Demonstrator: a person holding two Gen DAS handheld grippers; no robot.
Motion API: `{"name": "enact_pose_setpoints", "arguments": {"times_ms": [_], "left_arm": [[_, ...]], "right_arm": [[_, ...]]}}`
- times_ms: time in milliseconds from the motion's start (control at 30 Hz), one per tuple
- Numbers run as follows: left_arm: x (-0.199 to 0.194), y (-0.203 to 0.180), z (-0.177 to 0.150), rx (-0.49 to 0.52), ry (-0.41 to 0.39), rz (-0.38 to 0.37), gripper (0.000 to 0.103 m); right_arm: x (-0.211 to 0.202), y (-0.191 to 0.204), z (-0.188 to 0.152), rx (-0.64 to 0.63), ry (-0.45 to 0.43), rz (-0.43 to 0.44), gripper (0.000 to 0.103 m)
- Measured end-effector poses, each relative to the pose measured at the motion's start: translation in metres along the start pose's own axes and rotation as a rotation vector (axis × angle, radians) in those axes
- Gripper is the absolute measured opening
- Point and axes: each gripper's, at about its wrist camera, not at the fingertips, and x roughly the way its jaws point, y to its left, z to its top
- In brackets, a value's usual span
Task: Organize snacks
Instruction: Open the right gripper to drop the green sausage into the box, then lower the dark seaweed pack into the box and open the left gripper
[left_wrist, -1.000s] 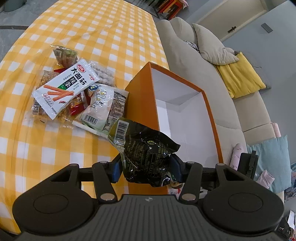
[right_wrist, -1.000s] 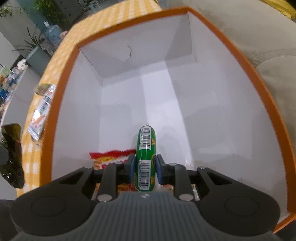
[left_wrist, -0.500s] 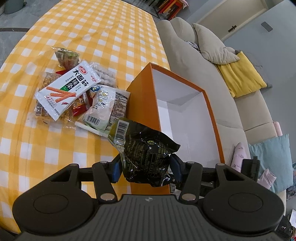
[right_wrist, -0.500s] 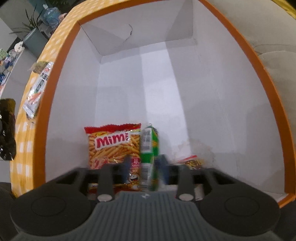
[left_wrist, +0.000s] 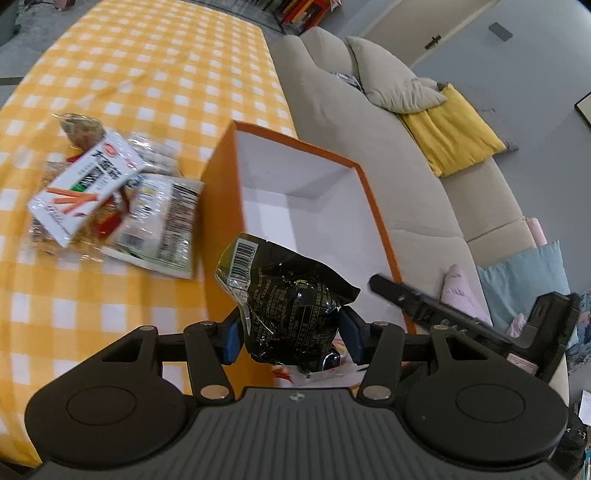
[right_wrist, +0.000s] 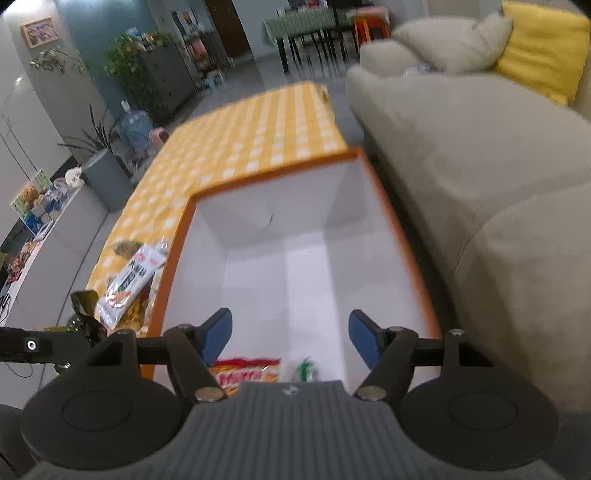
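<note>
The left tool (left_wrist: 290, 334) grips a crumpled black packet (left_wrist: 286, 302) between its blue pads, just over the near left corner of the orange box (left_wrist: 221, 206). The packet stands with its long axis up and away from the tool, barcode end (left_wrist: 242, 258) topmost and leaning left of the box wall. The right tool (right_wrist: 290, 334) hangs above the box, jaws opening, nothing between them; a red snack bag (right_wrist: 245, 371) and a green stick (right_wrist: 304, 369) lie on the box floor below. To do this step well, the left tool should probably carry the packet inside the box walls and lower it before letting go, clear of the right tool. More snacks (left_wrist: 110, 206) lie on the worktop (left_wrist: 147, 74) left of the box.
</note>
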Motion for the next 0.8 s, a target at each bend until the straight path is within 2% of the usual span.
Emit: {"name": "enact_pose_setpoints", "arguments": {"times_ms": [133,267,433,533,633,800], "left_arm": [[0.022,-0.026,0.002,0.045,0.034,0.021,0.060],[0.052,-0.044,0.002,0.053,0.078,0.016,0.060],[0.098,-0.060,0.004,-0.013,0.100,0.022,0.060],[0.122,-0.063,0.003,-0.061,0.107,0.023,0.060],[0.147,-0.063,0.001,-0.102,0.135,0.048,0.060],[0.171,-0.060,-0.007,-0.132,0.173,0.080,0.060]], "right_arm": [[-0.016,-0.021,0.004,0.017,-0.072,-0.006,0.070],[-0.022,-0.041,0.005,0.041,-0.108,-0.035,0.070],[-0.025,-0.067,0.003,0.176,-0.158,-0.084,0.070],[-0.028,-0.083,0.004,0.271,-0.185,-0.071,0.070],[-0.025,-0.088,0.004,0.286,-0.178,-0.069,0.070],[-0.011,-0.085,0.005,0.260,-0.117,-0.074,0.070]]}}
